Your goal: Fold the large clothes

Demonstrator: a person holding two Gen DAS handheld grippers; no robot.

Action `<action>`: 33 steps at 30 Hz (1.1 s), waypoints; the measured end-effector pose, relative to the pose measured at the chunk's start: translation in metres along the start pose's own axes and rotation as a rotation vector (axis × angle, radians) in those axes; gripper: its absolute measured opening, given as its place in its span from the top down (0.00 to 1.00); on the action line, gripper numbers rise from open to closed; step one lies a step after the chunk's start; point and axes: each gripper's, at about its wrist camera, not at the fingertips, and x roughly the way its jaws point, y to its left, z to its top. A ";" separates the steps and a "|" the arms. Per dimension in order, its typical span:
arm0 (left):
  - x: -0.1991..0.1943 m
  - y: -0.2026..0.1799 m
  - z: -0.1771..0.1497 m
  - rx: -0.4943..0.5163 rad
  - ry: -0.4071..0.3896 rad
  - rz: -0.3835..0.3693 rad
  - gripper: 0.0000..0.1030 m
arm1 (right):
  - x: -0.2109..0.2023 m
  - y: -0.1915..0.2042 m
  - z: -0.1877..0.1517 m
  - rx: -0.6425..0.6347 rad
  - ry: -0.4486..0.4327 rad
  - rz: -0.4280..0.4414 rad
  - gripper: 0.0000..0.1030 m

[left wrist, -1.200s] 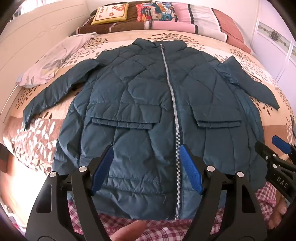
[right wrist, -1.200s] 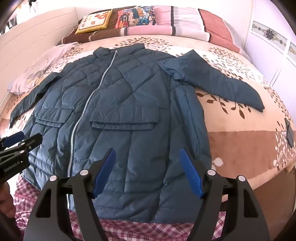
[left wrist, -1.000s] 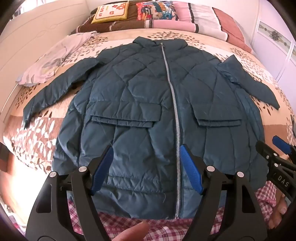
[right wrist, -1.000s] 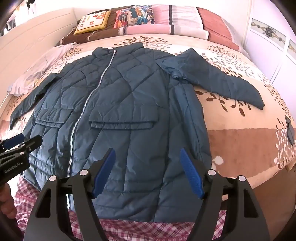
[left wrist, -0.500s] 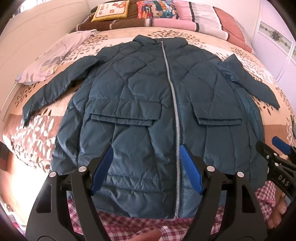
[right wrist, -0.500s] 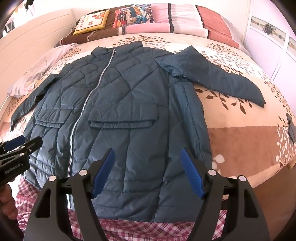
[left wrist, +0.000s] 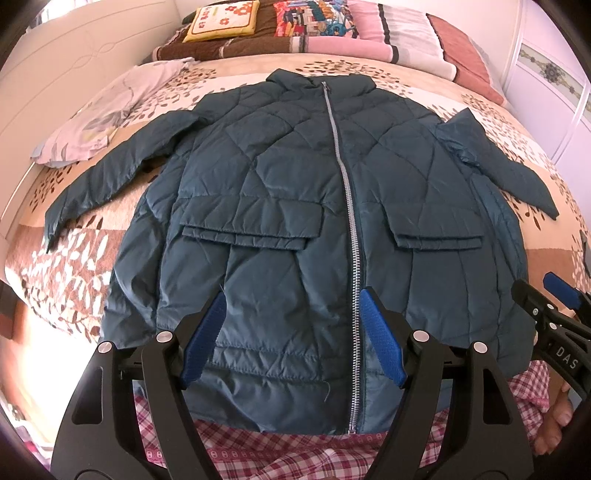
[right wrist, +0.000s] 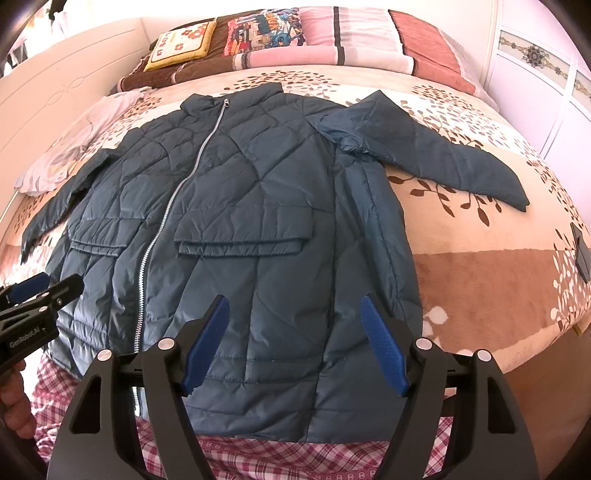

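In the left wrist view, a dark teal quilted jacket (left wrist: 295,206) is lying flat and zipped on the bed (left wrist: 480,85), collar toward the pillows (left wrist: 369,26), both sleeves spreading outward. The left gripper (left wrist: 291,332) is hovering above the jacket's hem with its jaws spread, nothing between them. A pale cloth (left wrist: 99,118) is lying beyond the jacket's sleeve.

In the right wrist view, the right gripper (right wrist: 295,339) is hanging over the jacket's (right wrist: 240,221) lower panel, jaws likewise spread and empty. Plaid fabric (right wrist: 277,458) is showing just below the jacket's hem.
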 end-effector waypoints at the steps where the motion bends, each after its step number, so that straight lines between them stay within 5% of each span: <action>1: 0.000 0.000 0.000 0.000 -0.001 0.000 0.28 | 0.000 0.000 0.000 -0.001 -0.001 0.000 0.30; 33: -0.004 -0.001 0.002 0.001 0.003 0.001 0.27 | 0.000 -0.003 -0.002 0.006 0.000 0.004 0.30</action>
